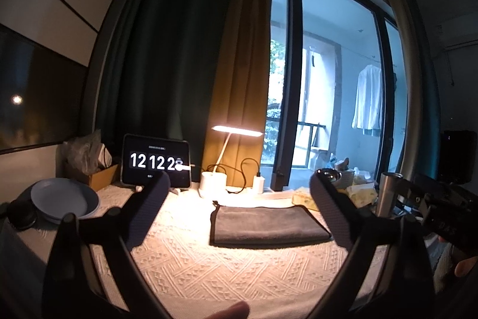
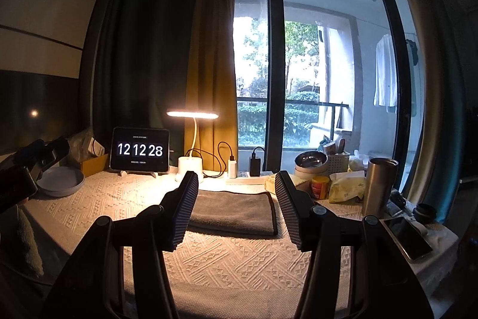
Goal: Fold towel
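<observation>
- The left gripper (image 1: 239,190) has two black fingers (image 1: 149,211) faced with dark, finely ribbed pads, each tapering to a rounded tip.
- Behind the pads, glossy black linkage arms meet at rounded pivot knobs.
- A blurred patch of bare skin, likely a fingertip, shows at the bottom edge of the left wrist view, and another at its lower right edge.
- The right gripper (image 2: 236,184) has the same black build; its pads (image 2: 288,211) carry close horizontal ridges.
- Its pivot joints end in round caps, two with greyish centres.
- Seen from the left wrist view, the right gripper's body is black with silver metal brackets.
</observation>
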Demonstrator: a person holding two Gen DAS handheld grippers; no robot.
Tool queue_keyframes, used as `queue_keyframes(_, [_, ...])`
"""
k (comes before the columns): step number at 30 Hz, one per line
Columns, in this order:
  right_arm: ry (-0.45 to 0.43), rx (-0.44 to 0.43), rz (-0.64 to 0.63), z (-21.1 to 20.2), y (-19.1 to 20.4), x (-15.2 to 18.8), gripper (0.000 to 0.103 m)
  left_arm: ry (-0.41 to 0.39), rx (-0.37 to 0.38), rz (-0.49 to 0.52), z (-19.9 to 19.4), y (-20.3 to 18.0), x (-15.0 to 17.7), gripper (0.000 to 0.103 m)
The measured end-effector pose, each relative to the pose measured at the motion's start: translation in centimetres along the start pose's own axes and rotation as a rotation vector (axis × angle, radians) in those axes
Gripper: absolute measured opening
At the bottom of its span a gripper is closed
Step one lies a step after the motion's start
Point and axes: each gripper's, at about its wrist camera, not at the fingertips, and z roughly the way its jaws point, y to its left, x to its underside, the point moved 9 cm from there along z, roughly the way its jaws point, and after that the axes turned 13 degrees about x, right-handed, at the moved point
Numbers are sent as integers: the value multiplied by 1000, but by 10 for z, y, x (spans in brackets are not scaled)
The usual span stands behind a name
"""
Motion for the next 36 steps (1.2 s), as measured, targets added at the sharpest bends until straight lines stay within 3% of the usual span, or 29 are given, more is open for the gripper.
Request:
queue_keyframes(8, [12, -2, 15, 0, -2, 1, 56, 25, -55, -32, 0, 10, 4, 96])
queue_keyframes(36, [21, 27, 20, 4, -10, 3, 56, 49, -42, -36, 1, 7, 8, 96])
